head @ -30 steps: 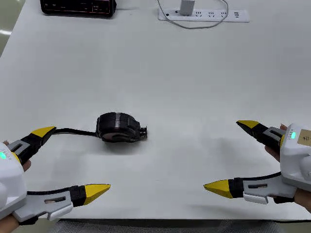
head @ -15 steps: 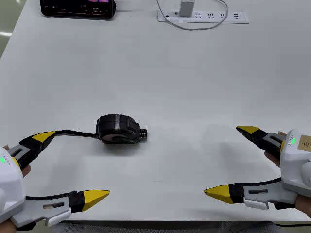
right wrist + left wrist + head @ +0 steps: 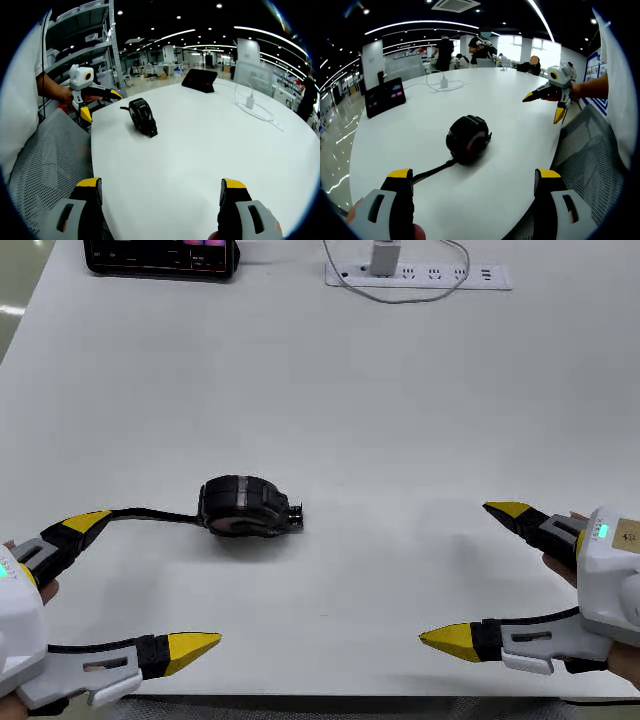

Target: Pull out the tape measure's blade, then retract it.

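Observation:
A black tape measure (image 3: pixel 244 506) lies on the white table (image 3: pixel 330 390), its hook end pointing right and a black wrist strap (image 3: pixel 150 512) trailing left. It appears again in the left gripper view (image 3: pixel 468 138) and in the right gripper view (image 3: pixel 142 115). My left gripper (image 3: pixel 147 585) stands open at the near left edge, its far yellow tip close to the strap's end. My right gripper (image 3: pixel 480 575) stands open at the near right edge, well apart from the tape measure. Both hold nothing.
A dark device with a lit screen (image 3: pixel 160 254) stands at the far left of the table. A white power strip (image 3: pixel 420 272) with a plugged charger and cable lies at the far edge. A grey mesh chair (image 3: pixel 45 160) is by the table's near edge.
The left gripper has drifted a little lower and back toward the near edge. The right gripper has barely shifted. The tape measure has not moved.

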The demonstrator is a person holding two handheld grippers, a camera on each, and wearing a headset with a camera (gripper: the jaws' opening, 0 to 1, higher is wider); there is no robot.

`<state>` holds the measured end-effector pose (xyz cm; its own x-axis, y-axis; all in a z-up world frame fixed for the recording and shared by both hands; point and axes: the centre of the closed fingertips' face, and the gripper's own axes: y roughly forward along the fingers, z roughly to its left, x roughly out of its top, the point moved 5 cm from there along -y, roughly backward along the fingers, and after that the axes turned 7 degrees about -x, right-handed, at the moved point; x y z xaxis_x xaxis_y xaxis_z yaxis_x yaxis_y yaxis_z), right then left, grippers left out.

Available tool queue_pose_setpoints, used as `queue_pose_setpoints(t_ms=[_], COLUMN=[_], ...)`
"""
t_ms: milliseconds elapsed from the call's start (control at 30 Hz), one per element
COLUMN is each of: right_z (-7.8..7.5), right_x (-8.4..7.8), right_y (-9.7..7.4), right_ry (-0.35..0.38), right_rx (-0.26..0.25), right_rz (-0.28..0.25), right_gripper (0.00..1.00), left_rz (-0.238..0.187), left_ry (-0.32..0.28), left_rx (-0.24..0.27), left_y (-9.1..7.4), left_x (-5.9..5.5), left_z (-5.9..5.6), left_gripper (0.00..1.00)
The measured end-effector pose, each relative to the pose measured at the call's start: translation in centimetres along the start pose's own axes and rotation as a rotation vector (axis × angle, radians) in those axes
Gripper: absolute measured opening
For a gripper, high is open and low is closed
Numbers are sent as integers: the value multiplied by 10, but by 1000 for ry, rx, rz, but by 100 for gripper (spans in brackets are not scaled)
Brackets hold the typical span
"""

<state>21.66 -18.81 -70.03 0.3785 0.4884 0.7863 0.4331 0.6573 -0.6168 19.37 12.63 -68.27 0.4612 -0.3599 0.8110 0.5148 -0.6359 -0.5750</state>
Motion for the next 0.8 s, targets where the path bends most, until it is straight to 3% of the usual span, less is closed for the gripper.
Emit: queue_pose_setpoints(t_ms=[567,667,800], right_z=[2,2,3], right_x=[-1,0,-1], right_y=[1,1,1], right_ry=[5,5,5], right_rx=[10,11,13], right_rz=[4,4,5], right_gripper=[97,97,97], left_rz=[4,-4,-7], left_ry=[-4,-8,-9], left_rx=[-8,-10,-13], left_y=[0,-1,-1], left_x=[0,1,2], left_z=[-2,-2,-2], left_gripper=[99,95,99])
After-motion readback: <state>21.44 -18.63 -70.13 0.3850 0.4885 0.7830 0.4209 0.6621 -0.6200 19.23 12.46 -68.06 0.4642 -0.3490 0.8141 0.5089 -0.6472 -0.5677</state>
